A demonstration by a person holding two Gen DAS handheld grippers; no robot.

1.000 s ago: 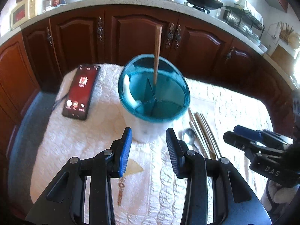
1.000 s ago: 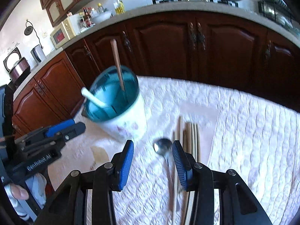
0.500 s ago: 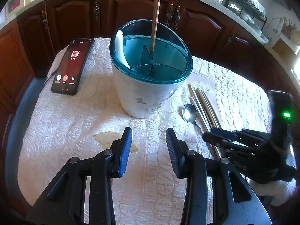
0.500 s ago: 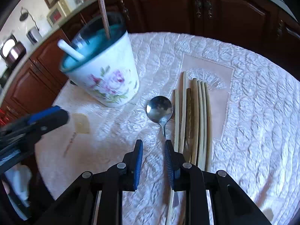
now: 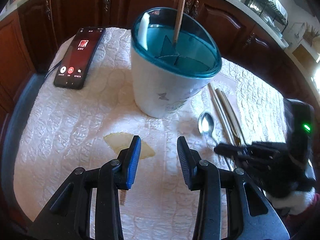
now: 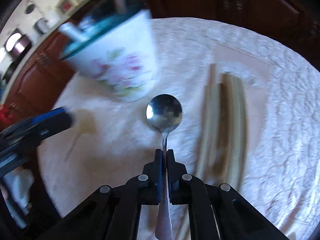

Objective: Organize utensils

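Close by the white floral ceramic holder (image 6: 118, 70) on quilted cloth (image 5: 66, 124), right gripper (image 6: 164, 154) pinches the shiny round-bowled steel spoon (image 6: 164, 113) by its handle; left gripper (image 5: 159, 147) hovers, jaws wide, empty.

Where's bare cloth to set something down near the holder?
Free: white quilted cloth between the black phone, the teal-rimmed white utensil holder and the open left gripper. Crowded: right of the holder, pale chopsticks and the steel spoon in the right gripper.

No readable text anywhere; phone (image 5: 80, 57) screen at 10 o'clock showed call icons and tiny captions, too small to read.
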